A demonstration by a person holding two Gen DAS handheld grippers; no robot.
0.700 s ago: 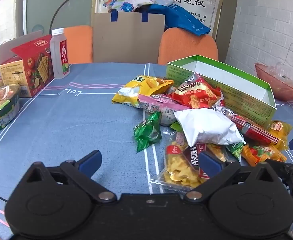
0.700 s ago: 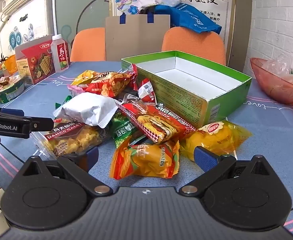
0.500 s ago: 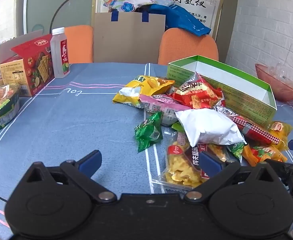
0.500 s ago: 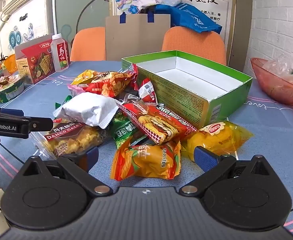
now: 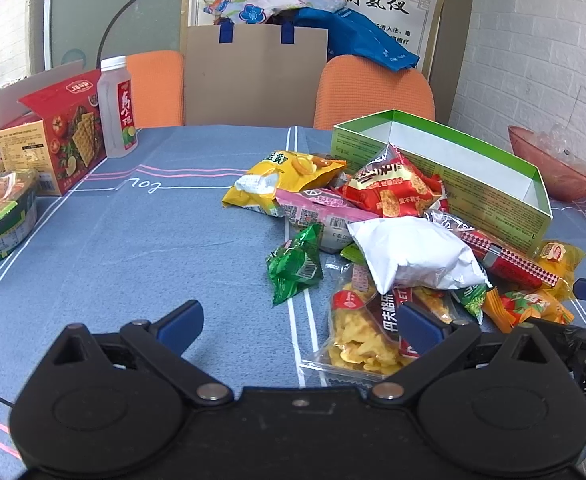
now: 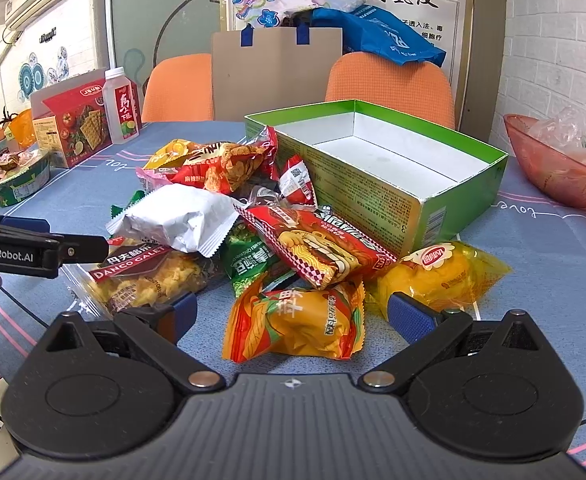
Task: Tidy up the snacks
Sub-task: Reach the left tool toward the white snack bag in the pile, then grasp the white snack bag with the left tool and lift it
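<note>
A white packet (image 6: 177, 220) hides part of the cookie bag (image 6: 141, 276); the pink bowl (image 6: 561, 168) is cut off.

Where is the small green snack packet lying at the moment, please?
In the left wrist view the small green packet lies on the blue tablecloth at the pile's left edge, just left of the white packet and below the pink packet.

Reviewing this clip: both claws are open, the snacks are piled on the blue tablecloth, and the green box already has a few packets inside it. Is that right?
Not quite. The green box is empty: the right wrist view shows only its bare white floor. The rest stands: the left claw and right claw are open, and the snacks lie piled on the blue tablecloth beside the box.
</note>
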